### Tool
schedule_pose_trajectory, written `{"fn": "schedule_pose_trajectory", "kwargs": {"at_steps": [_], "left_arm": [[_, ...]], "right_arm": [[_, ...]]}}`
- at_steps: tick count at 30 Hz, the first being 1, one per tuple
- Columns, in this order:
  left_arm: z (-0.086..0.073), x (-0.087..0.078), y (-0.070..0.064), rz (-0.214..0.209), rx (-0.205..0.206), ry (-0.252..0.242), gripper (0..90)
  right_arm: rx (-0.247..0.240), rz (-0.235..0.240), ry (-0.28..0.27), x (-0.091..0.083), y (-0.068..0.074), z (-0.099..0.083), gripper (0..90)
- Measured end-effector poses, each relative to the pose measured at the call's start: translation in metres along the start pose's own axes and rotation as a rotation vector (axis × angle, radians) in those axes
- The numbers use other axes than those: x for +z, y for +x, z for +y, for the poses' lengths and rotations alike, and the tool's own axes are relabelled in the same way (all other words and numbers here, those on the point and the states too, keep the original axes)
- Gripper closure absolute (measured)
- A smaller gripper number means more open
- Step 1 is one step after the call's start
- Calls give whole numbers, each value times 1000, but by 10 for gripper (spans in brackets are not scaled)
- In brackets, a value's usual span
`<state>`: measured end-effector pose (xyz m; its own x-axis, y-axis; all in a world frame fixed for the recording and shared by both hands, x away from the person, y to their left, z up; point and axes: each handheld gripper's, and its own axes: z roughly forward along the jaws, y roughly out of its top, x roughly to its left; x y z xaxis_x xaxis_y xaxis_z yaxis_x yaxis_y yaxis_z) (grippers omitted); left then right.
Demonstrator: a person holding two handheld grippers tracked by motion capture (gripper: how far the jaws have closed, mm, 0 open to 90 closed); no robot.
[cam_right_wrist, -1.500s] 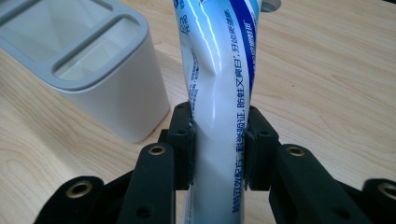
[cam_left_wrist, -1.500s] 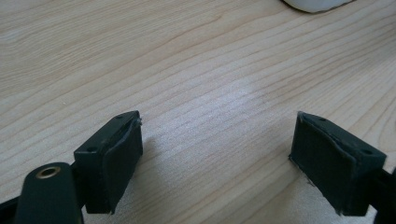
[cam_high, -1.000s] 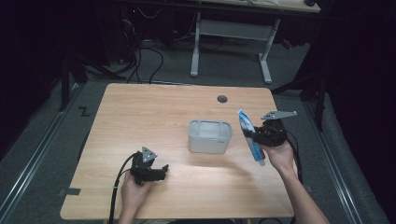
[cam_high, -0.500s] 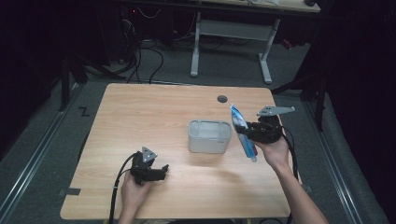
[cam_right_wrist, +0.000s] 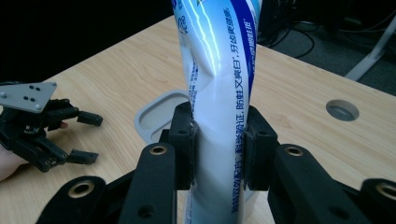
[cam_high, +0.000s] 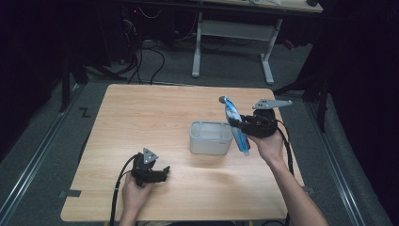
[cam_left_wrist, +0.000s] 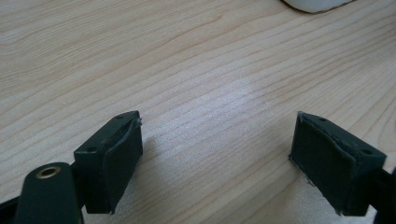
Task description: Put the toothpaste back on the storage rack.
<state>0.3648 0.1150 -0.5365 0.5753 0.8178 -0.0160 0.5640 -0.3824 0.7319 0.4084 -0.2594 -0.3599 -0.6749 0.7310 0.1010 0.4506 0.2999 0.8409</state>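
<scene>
While pinched at its middle by the right gripper [cam_high: 239,123], the blue-and-white plastic toothpaste tube [cam_high: 235,126] hangs above the table just right of the pale grey rounded-square plastic container [cam_high: 211,137], tilted, 1 end up toward the far side near a round cable hole in the tabletop [cam_right_wrist: 342,109], other end down toward the near side; in the right gripper view the tube [cam_right_wrist: 219,93] rises between the 2 black jaws, both pads pressed against it, printed text along its blue stripe; container [cam_right_wrist: 159,116] seen behind the tube in that view, its rim partly hidden; cannot tell if the tube's lower end touches the container or the table.

Right gripper [cam_right_wrist: 218,140] held by the person's right hand [cam_high: 267,145], grey three-cornered plate on top, cable trailing along the forearm.

Left gripper [cam_high: 162,173] sits low at the near-left part of the light wooden table [cam_high: 141,113], held by the left hand [cam_high: 134,195], well apart from the container; its 2 jaws stand wide apart with nothing between them, bare wood under them in the left gripper view [cam_left_wrist: 217,154]; same gripper also at the left in the right gripper view [cam_right_wrist: 86,137], jaws spread.

Beyond the table: dark floor, cables, white metal legs of another desk [cam_high: 233,44].
</scene>
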Motion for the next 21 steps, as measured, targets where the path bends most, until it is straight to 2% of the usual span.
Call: {"fn": "schedule_pose_trajectory", "kwargs": {"at_steps": [8, 14, 21], "left_arm": [[0, 0, 0, 0, 0, 0, 170], [0, 0, 0, -1, -1, 0, 170], [0, 0, 0, -1, -1, -1, 170]], "right_arm": [[-32, 28, 6, 13, 7, 17, 701], [-47, 44, -27, 13, 9, 31, 701], [-73, 61, -32, 19, 12, 45, 701]]}}
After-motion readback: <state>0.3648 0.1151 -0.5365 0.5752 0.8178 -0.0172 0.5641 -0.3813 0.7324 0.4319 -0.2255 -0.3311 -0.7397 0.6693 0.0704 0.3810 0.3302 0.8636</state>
